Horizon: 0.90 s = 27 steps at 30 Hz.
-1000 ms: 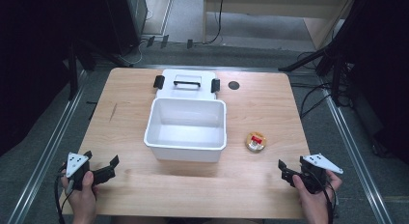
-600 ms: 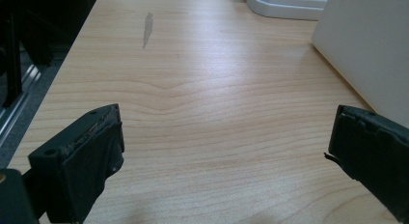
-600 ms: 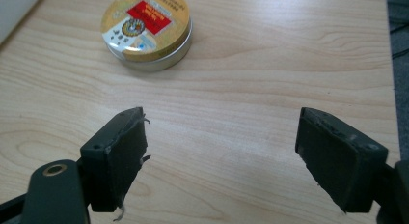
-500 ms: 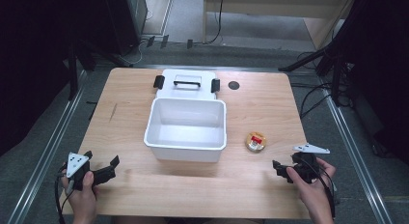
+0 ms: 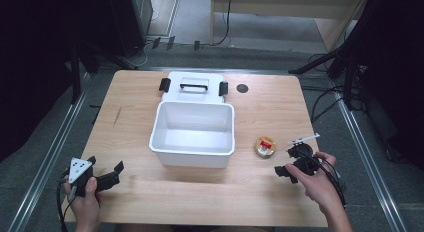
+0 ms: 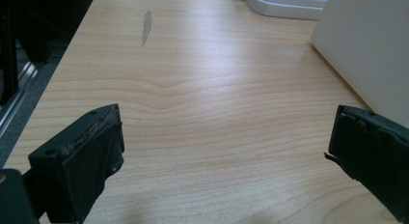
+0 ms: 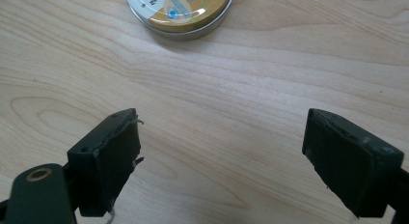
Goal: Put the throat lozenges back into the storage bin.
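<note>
Progress stands at the approach stage, with nothing grasped yet. The right gripper (image 5: 289, 164) hangs just beside the round tin (image 5: 264, 146), aimed at it; its jaws have just been opening and stand apart over bare wood, with nothing between them. The tin lies flat on the wooden table (image 5: 280, 107), right of the white plastic bin (image 5: 193, 152), lid up and untouched. The bin holds nothing, and its lid (image 5: 192, 86) lies behind it. The left gripper (image 5: 111, 176) rests near the table's front left corner, jaws apart and holding nothing. Remaining steps, by judgement: grasp the tin, lift it, place it in the bin.
</note>
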Each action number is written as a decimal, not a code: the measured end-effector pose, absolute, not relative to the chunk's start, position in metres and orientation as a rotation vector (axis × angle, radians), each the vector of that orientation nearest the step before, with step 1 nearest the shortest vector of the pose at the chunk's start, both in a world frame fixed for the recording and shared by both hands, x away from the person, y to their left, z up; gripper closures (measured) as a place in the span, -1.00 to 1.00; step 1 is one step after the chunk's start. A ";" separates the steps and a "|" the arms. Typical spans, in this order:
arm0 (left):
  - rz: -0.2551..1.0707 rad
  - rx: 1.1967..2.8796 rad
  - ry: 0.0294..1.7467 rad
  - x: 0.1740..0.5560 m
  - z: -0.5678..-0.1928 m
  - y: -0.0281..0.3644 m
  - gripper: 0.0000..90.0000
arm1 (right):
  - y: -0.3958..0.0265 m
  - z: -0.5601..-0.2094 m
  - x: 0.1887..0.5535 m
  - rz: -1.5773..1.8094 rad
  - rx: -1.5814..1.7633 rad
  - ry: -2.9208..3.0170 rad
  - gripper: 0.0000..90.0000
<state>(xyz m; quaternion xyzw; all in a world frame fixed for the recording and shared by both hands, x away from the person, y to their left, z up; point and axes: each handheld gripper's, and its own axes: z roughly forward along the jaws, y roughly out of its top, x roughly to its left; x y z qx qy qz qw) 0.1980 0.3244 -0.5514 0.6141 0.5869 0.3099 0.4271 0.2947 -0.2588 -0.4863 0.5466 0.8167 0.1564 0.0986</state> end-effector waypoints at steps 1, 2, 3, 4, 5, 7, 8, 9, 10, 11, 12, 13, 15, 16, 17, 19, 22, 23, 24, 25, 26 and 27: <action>0.773 1.533 1.466 0.198 -0.551 0.325 -1.00 | -0.256 -0.486 0.297 0.436 1.620 2.433 -0.70; 0.773 1.533 1.466 0.198 -0.551 0.325 -1.00 | -0.256 -0.486 0.297 0.436 1.620 2.433 -0.70; 0.772 1.530 1.468 0.198 -0.552 0.325 -1.00 | -0.250 -0.486 0.302 0.376 1.610 2.469 -0.70; 0.772 1.530 1.468 0.198 -0.552 0.325 -1.00 | -0.250 -0.486 0.302 0.376 1.610 2.469 -0.70; 0.771 1.527 1.469 0.198 -0.552 0.325 -1.00 | -0.247 -0.486 0.304 0.351 1.608 2.486 -0.70; 0.771 1.526 1.470 0.198 -0.552 0.325 -1.00 | -0.240 -0.486 0.311 0.300 1.615 2.510 -0.71; 0.772 1.525 1.470 0.198 -0.552 0.325 -1.00 | -0.238 -0.487 0.314 0.279 1.617 2.510 -0.71; 0.770 1.525 1.470 0.198 -0.552 0.325 -1.00 | -0.236 -0.487 0.316 0.259 1.611 2.515 -0.74; 0.769 1.525 1.469 0.198 -0.552 0.325 -1.00 | -0.233 -0.488 0.317 0.238 1.605 2.521 -0.80; 0.769 1.526 1.470 0.198 -0.552 0.325 -1.00 | -0.231 -0.488 0.319 0.228 1.598 2.531 -0.84; 0.769 1.526 1.470 0.198 -0.552 0.325 -1.00 | -0.229 -0.488 0.321 0.223 1.597 2.543 -0.86; 0.771 1.526 1.471 0.198 -0.552 0.325 -1.00 | -0.228 -0.489 0.322 0.215 1.595 2.554 -0.88; 0.770 1.528 1.472 0.198 -0.551 0.325 -1.00 | -0.224 -0.491 0.326 0.193 1.593 2.570 -0.90; 0.770 1.528 1.472 0.198 -0.551 0.325 -1.00 | -0.224 -0.491 0.326 0.193 1.593 2.570 -0.90; 0.769 1.525 1.470 0.198 -0.552 0.325 -1.00 | -0.221 -0.492 0.329 0.172 1.590 2.574 -0.90; 0.771 1.525 1.471 0.199 -0.552 0.325 -1.00 | -0.217 -0.493 0.332 0.162 1.596 2.578 -0.89; 0.771 1.526 1.472 0.198 -0.551 0.324 -1.00 | -0.215 -0.494 0.336 0.162 1.595 2.586 -0.86; 0.768 1.524 1.472 0.199 -0.552 0.325 -1.00 | -0.212 -0.495 0.338 0.152 1.597 2.591 -0.82; 0.768 1.524 1.472 0.199 -0.552 0.325 -1.00 | -0.212 -0.495 0.338 0.152 1.597 2.591 -0.82; 0.766 1.525 1.473 0.199 -0.551 0.325 -1.00 | -0.209 -0.496 0.341 0.144 1.607 2.589 -0.76; 0.766 1.526 1.473 0.199 -0.551 0.325 -1.00 | -0.208 -0.496 0.343 0.143 1.615 2.585 -0.73; 0.767 1.524 1.472 0.199 -0.552 0.325 -1.00 | -0.207 -0.496 0.344 0.147 1.610 2.586 -0.72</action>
